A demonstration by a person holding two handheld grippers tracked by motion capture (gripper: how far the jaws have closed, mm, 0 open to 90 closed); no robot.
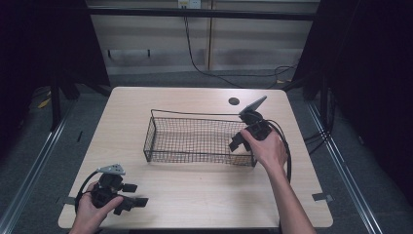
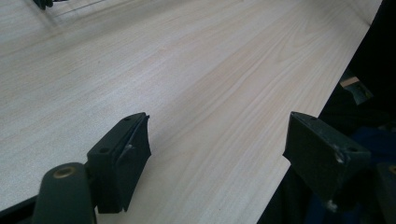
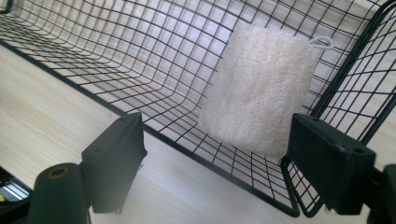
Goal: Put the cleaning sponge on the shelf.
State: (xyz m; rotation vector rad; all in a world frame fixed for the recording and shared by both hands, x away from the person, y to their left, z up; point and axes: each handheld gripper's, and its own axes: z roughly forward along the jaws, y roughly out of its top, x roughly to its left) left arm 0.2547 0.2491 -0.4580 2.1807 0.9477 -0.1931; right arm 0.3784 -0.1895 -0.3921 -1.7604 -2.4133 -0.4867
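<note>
Lab-style recording bay: lone wooden table, black curtains, loose cables, metal floor rails.

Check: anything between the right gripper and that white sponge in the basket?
Yes. The wire basket's near mesh wall runs between the open right gripper and the white loofah sponge inside; the top is open.

From above my side, the high view looks forward and down over the whole tabletop. My left gripper view skims bare wood close to the near edge. My right gripper view peers closely into the wire basket, shared with the high view.
</note>
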